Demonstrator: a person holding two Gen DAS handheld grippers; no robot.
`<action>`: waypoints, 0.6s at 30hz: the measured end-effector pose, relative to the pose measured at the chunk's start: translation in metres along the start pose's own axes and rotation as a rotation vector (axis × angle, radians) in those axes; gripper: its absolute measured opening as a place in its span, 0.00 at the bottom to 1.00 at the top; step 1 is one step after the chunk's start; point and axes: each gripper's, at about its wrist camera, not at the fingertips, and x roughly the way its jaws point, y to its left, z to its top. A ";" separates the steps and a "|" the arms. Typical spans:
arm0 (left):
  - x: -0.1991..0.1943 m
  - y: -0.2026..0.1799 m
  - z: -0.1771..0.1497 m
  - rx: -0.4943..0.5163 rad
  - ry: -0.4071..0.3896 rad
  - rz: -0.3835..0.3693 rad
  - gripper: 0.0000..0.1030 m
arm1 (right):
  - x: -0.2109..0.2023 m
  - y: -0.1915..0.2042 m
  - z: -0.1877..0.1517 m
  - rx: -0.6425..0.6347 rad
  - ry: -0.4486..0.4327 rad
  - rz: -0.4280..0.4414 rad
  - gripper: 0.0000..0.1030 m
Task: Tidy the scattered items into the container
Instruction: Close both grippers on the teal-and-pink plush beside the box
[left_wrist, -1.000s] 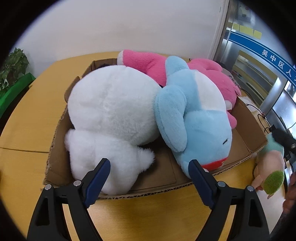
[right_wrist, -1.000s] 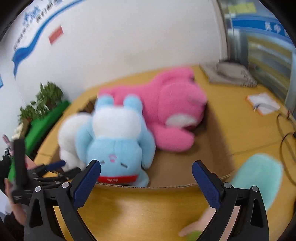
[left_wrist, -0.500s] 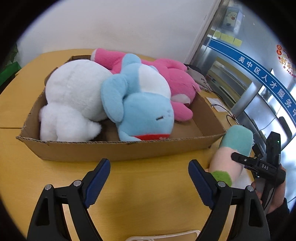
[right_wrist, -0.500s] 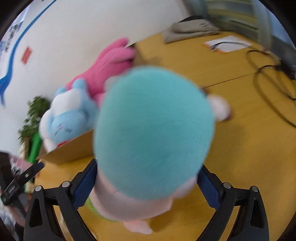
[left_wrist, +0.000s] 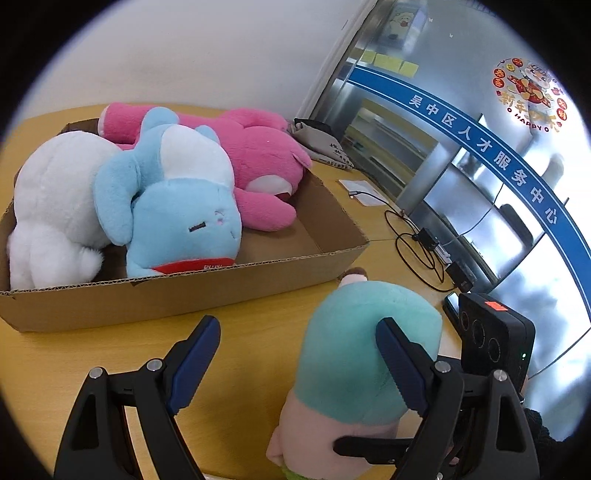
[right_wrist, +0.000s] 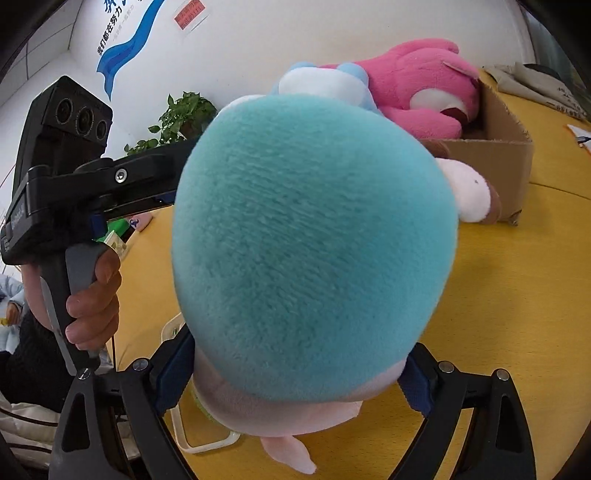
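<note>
A teal-and-pink plush toy (right_wrist: 314, 240) fills the right wrist view, sitting between the fingers of my right gripper (right_wrist: 291, 373), which press against its pink lower part. In the left wrist view the same toy (left_wrist: 365, 354) stands on the table just right of my left gripper (left_wrist: 299, 350), which is open and empty; its right finger (left_wrist: 397, 363) overlaps the toy. The cardboard box (left_wrist: 184, 291) holds a white plush (left_wrist: 51, 199), a blue plush (left_wrist: 177, 206) and a pink plush (left_wrist: 258, 155).
Black cables and adapters (left_wrist: 424, 240) lie on the yellow table (left_wrist: 240, 332) right of the box, with a paper (left_wrist: 364, 190) and a grey bag (left_wrist: 321, 144) behind. A clear plastic piece (right_wrist: 192, 435) lies under the toy. A potted plant (right_wrist: 177, 118) stands at the far left.
My left gripper has swung right and closer to the teal toy. My right gripper has closed in around the toy's base, which now fills its view.
</note>
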 end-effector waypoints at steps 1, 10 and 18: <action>-0.001 0.002 -0.001 -0.010 0.003 -0.035 0.85 | 0.000 -0.002 0.000 -0.006 0.008 0.012 0.93; 0.003 -0.017 -0.001 0.061 0.057 -0.231 0.85 | 0.007 0.004 0.002 -0.066 0.031 0.060 0.93; 0.023 -0.025 -0.004 0.074 0.113 -0.104 0.75 | 0.015 0.013 0.001 -0.100 0.043 0.080 0.95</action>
